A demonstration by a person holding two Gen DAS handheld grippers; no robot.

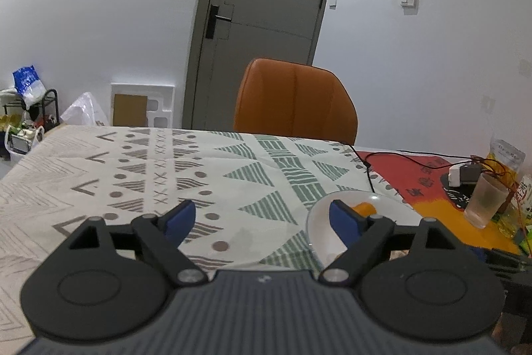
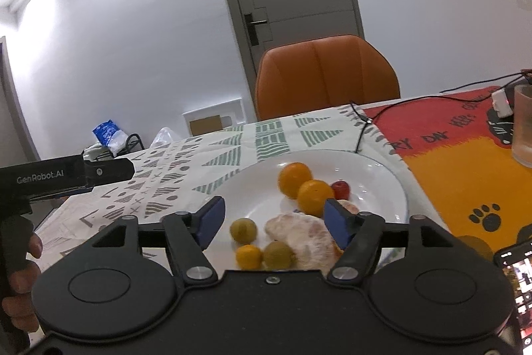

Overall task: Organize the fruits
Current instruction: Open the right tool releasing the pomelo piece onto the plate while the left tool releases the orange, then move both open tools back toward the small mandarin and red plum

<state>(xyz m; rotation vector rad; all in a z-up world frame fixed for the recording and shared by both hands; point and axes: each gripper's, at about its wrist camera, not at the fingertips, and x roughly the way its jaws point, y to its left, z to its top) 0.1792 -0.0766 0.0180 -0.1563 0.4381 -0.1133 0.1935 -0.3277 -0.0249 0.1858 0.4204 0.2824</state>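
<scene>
Right now, line by line:

Left tool (image 1: 262, 215): jaws spread wide, nothing between them, hovering above the patterned cloth (image 1: 139, 168) on the surface; its right blue pad (image 1: 344, 220) overlaps the left edge of the white plate (image 1: 317, 222) in the left wrist view.

Right tool (image 2: 269, 220): jaws spread wide, nothing gripped, poised over the near half of the white plate (image 2: 382, 185).

Fruits: all lie on the plate. Two oranges (image 2: 295, 178) sit touching each other toward the middle, with a small red fruit (image 2: 341, 189) just beside the nearer one.

Peeled citrus (image 2: 299, 237): a pale, skinless piece at the near side, partly hidden behind the right tool's right pad (image 2: 335, 223).

Small fruits: two greenish ones (image 2: 244, 230) and a small orange one (image 2: 248, 257) clustered at the near rim, between the two pads.

Left view of fruit: only an orange sliver (image 1: 364, 208) shows past the pad.

Surroundings: an orange chair (image 2: 327, 75) stands at the far side of the surface; a red and orange mat (image 2: 465, 148) lies right of the plate, carrying a frosted glass (image 2: 522, 125); a phone (image 2: 518, 275) with a lit screen sits at the right edge.
</scene>
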